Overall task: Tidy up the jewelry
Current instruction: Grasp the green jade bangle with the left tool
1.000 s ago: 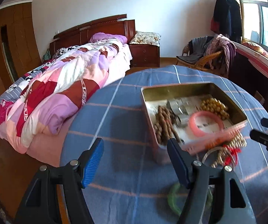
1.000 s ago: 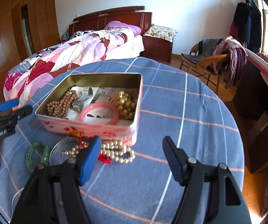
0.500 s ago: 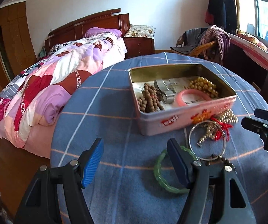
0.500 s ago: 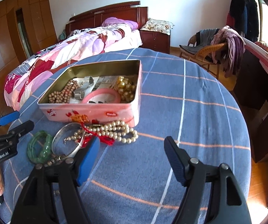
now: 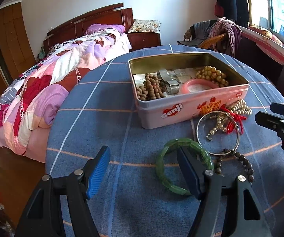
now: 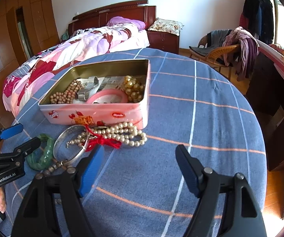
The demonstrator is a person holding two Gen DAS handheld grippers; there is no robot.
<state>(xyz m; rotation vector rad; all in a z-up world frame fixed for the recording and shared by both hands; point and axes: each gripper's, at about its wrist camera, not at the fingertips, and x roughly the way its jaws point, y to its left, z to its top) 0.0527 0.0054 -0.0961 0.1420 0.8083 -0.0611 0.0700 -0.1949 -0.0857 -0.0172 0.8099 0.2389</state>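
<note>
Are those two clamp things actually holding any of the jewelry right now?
No. The left gripper and the right gripper are both open and empty. One left finger sits over the green bangle without clamping it.

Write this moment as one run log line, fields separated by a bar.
left gripper: open, one finger over green bangle | right gripper: open, empty | tin: open, holds jewelry | pearl necklace: on table

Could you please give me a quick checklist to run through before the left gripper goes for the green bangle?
1. Left gripper open: ok.
2. Green bangle lying flat on the table: ok.
3. Bangle free of the silver ring beside it: cannot tell.
4. One finger over the bangle's hole, one outside: ok.
5. Tin open with room inside: ok.
6. Right gripper open and off to the side: ok.
</note>
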